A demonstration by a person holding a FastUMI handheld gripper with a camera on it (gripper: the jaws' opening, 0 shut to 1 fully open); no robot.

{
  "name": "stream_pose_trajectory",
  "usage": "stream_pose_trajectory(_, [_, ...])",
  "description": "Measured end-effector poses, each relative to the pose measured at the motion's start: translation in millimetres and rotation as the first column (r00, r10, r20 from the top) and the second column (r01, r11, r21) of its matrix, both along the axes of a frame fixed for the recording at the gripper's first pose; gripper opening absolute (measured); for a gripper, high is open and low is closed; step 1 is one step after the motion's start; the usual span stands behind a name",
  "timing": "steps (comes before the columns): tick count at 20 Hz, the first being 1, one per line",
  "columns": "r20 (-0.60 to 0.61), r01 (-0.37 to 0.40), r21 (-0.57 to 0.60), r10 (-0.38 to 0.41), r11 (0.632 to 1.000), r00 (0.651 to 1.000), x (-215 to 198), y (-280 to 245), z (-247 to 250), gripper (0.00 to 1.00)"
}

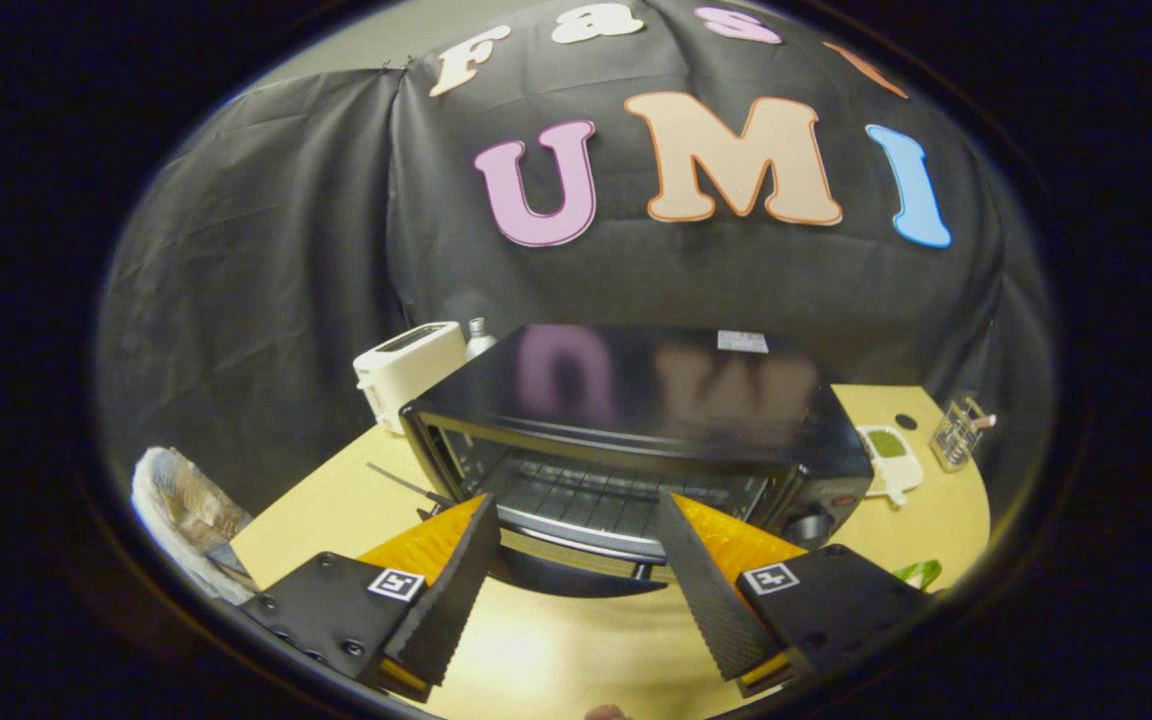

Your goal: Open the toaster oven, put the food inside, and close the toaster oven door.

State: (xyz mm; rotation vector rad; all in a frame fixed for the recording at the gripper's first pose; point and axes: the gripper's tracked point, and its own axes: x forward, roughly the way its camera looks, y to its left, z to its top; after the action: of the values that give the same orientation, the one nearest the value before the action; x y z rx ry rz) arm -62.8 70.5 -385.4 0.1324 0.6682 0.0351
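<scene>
The black toaster oven [636, 400] stands on the wooden table [336, 500], just ahead of my fingers. Its door looks folded down toward me, so the wire rack [586, 495] inside is in plain sight. The door's silver handle bar [576, 540] lies between my fingers, slightly below their tips. My gripper [574, 500] is open, fingers spread wide at the oven's mouth with nothing held between them. I cannot make out any food on the rack. A small green item [921, 572] lies on the table beside my right finger; I cannot tell what it is.
Behind the oven's left corner stand a white toaster [406, 370] and a small bottle [479, 335]. To its right are a white dish with something green [886, 448] and a clear glass holder [956, 435]. A cloth-lined basket [186, 510] sits off the table's left edge.
</scene>
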Motion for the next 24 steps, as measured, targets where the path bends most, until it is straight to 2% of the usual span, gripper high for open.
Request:
stream_pose_trajectory(5, [-0.11, -0.056, 0.047, 0.06, 0.997, 0.992, -47.5, 16.9, -28.3, 0.99])
stream_pose_trajectory(11, [-0.176, -0.1, 0.06, 0.109, 0.993, 0.978, -72.6, 29.4, -52.9, 1.0])
stream_pose_trajectory(18, [-0.243, -0.191, -0.006, 0.183, 0.982, 0.952, -98.3, 38.6, -87.9, 1.0])
stream_pose_trajectory(24, [-0.296, -0.175, 0.003, 0.168, 0.985, 0.94, -107.0, 33.5, -114.9, 1.0])
